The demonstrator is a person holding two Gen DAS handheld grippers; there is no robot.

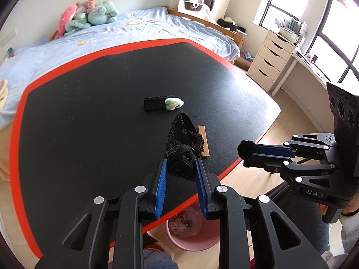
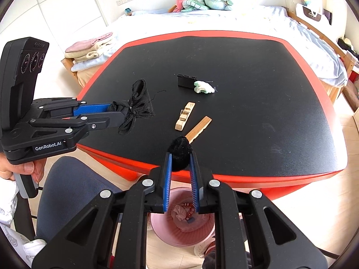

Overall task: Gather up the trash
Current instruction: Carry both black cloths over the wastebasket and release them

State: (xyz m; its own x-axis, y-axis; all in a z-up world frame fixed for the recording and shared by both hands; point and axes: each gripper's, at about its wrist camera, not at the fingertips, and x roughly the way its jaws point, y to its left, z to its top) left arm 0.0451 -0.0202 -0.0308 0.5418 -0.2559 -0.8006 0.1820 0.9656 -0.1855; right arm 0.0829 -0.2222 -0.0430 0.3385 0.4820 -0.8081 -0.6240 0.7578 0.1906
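My left gripper (image 1: 181, 163) is shut on a black patterned cloth (image 1: 182, 143) and holds it just over the black table's near edge; it shows from the side in the right wrist view (image 2: 116, 112). My right gripper (image 2: 180, 158) is shut on a black fuzzy ball (image 2: 180, 150), above the table's front edge; it also shows in the left wrist view (image 1: 245, 154). A pink trash bin (image 2: 181, 231) with wrappers stands on the floor below the edge. On the table lie a green-white crumpled wad (image 2: 203, 87), a black clip box (image 2: 186, 81), a wooden piece (image 2: 185, 116) and a flat wooden stick (image 2: 199, 126).
The black table with a red rim (image 2: 258, 177) stands against a bed (image 2: 246, 20) with plush toys. A blue-grey chair (image 2: 74, 190) is at the front left. A white drawer unit (image 1: 271, 58) and desk stand by the window.
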